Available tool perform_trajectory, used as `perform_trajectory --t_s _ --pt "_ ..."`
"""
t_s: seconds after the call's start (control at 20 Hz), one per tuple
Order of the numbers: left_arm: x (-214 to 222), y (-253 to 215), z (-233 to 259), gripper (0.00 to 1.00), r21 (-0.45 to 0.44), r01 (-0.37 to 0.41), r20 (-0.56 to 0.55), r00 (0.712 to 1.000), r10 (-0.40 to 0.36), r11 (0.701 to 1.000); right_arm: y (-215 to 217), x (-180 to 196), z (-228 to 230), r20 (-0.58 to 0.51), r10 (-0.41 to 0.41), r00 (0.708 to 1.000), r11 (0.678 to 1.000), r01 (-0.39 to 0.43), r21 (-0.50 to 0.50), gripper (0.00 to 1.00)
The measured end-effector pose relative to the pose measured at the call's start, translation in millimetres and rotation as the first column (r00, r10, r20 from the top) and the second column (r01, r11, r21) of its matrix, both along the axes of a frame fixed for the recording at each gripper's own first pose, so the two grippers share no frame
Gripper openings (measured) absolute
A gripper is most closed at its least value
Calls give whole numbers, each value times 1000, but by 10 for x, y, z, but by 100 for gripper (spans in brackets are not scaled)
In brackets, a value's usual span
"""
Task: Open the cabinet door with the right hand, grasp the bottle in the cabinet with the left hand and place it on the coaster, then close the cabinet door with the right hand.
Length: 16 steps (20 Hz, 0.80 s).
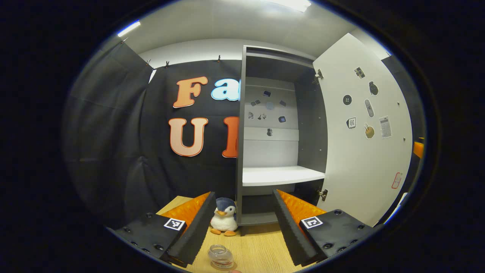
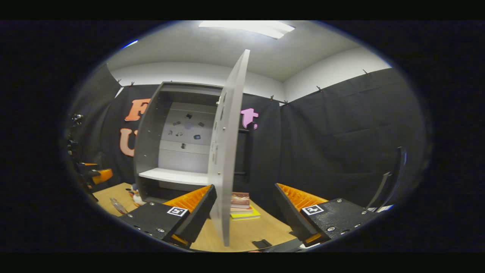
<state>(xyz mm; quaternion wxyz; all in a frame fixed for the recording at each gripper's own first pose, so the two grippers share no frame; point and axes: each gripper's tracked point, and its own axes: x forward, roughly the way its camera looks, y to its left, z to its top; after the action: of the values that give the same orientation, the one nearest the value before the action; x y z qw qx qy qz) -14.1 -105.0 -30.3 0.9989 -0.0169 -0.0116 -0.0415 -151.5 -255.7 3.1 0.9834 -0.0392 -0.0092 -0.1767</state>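
My right tool [image 2: 242, 212] is spread around the open door's [image 2: 227, 159] free edge, untouching; left tool [image 1: 242, 227] spread above what looks like the bottle [image 1: 221, 256].

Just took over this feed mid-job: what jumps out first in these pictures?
The tall cabinet stands wide open at the back of the wooden table, its white door swung out to the right and its white shelf bare. A penguin toy sits at the cabinet's foot. Nearer, a clear bottle stands on the table between the left hand-held gripper's open fingers.
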Motion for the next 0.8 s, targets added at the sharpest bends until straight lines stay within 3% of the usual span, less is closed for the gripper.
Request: perform_trajectory --t_s 0.15,0.25,0.6,0.8 --pt "14 93 69 95 9 -9 7 1000 9 1000 -324 37 55 -6 -77 997 997 77 -2 94" --pt "37 115 98 95 9 -8 12 1000 7 1000 -337 119 18 -16 -79 997 997 79 19 94" --pt "216 231 156 94 10 -3 22 1000 3 1000 -102 281 -58 -10 -8 1000 987 9 162 89" --pt "333 255 182 96 3 8 30 1000 -8 1000 239 333 -74 11 66 998 974 -67 219 89"
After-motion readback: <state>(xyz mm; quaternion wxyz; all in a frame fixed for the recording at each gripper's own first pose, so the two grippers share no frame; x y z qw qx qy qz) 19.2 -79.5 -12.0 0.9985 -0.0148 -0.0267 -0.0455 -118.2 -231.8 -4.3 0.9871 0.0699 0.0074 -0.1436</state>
